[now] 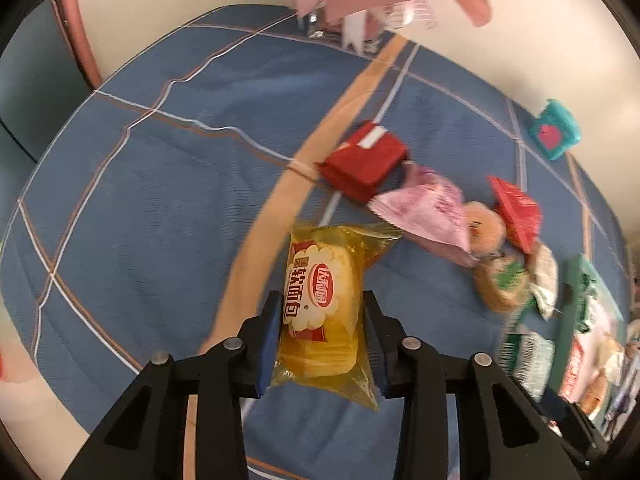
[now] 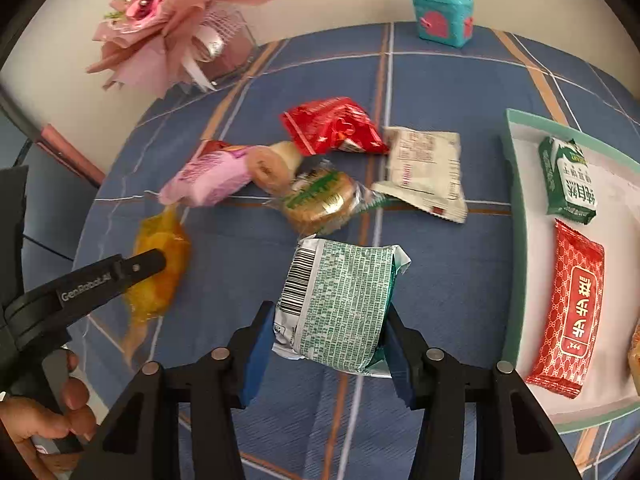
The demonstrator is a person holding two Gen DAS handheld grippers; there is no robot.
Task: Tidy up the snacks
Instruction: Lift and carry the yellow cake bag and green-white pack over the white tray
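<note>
Open blue checked cloth surface [image 1: 160, 208] at left (bare); blocked rightward by heaped snack packets [image 2: 320, 168], teal-rimmed tray [image 2: 516, 208].

Lighting: bright, even, soft; only faint shadows under the packets on the blue checked tablecloth [image 1: 160, 200]. Left wrist view: motion blur across the far right snack pile. Right wrist view: sharper; slight glare on the glossy red foil packet [image 2: 332, 128]. Both views: strong fisheye bending, dark corner vignette.
</note>
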